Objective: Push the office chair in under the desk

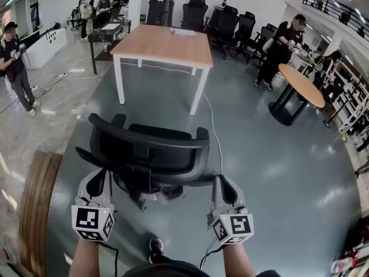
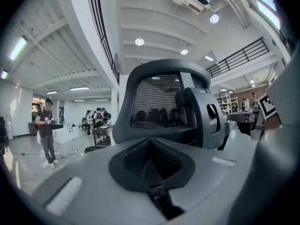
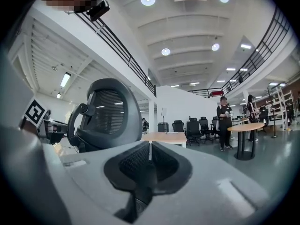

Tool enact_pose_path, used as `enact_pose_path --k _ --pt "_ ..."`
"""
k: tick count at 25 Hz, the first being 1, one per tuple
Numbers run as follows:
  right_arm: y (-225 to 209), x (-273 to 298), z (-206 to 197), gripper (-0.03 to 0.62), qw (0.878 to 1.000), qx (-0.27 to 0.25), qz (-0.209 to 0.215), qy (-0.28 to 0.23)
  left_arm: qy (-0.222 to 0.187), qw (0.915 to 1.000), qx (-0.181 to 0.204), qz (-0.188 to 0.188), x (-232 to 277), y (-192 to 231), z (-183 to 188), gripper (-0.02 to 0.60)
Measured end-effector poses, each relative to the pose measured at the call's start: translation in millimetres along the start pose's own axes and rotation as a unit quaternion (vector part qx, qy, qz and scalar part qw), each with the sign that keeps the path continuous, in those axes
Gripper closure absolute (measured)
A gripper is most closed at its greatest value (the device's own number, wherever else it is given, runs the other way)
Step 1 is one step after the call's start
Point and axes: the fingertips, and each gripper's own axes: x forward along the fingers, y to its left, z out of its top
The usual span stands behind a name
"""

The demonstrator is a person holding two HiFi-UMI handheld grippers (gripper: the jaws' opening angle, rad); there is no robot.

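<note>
A black office chair point(image 1: 147, 154) with a mesh back stands on the grey floor just in front of me, its back turned to me. Beyond it is the desk point(image 1: 164, 44), wooden top on white legs, with open floor between the two. My left gripper point(image 1: 99, 176) is shut at the left edge of the chair back, and my right gripper point(image 1: 221, 180) is shut at the right edge. In the left gripper view the chair back point(image 2: 159, 104) fills the space straight ahead of the shut gripper point(image 2: 150, 142). In the right gripper view the chair back point(image 3: 105, 114) sits left of the shut gripper point(image 3: 150, 148), with the desk point(image 3: 164, 137) ahead.
A round wooden table point(image 1: 300, 82) on a black pedestal stands right of the desk, with a person point(image 1: 282, 45) beside it. Several black chairs point(image 1: 230, 22) line the back wall. A cable point(image 1: 212, 126) runs across the floor from the desk. A curved wooden edge point(image 1: 36, 203) lies at my left.
</note>
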Motion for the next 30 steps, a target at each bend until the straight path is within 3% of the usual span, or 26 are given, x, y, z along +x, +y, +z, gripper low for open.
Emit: enact_pose_path --k 4,8,12,16,19,23,30 --pt "0.4 10.1 5.6 0.586 1.000 -0.004 0.005 0.000 -0.002 1.0000 0.004 -0.001 0.3 5.4 5.1 0.563" --pt "13.5 11.2 5.9 0.585 0.998 -0.050 0.039 0.013 0.006 0.9996 0.022 -0.014 -1.6 6.1 4.6 0.561" --pt "19.7 10.1 3.0 0.532 0.993 -0.091 0.065 0.036 0.017 0.9986 0.041 -0.029 0.6 10.9 7.2 0.506" --pt "22.9 6.3 1.1 0.477 0.988 -0.122 0.076 0.059 0.031 0.9937 0.096 -0.050 3.5 14.5 5.4 0.438" --pt "30.3 3.4 -0.9 0.448 0.984 -0.125 0.098 0.076 0.053 0.9846 0.149 -0.074 6.5 19.9 -2.6 0.399" --pt "44.4 -2.0 -9.4 0.390 0.975 -0.150 0.123 0.105 0.054 0.9753 0.189 -0.101 9.3 27.4 -8.8 0.339" --pt "55.6 -0.5 -27.6 0.362 0.930 -0.296 0.146 0.160 0.061 0.9387 0.320 -0.112 18.4 35.9 -13.4 0.224"
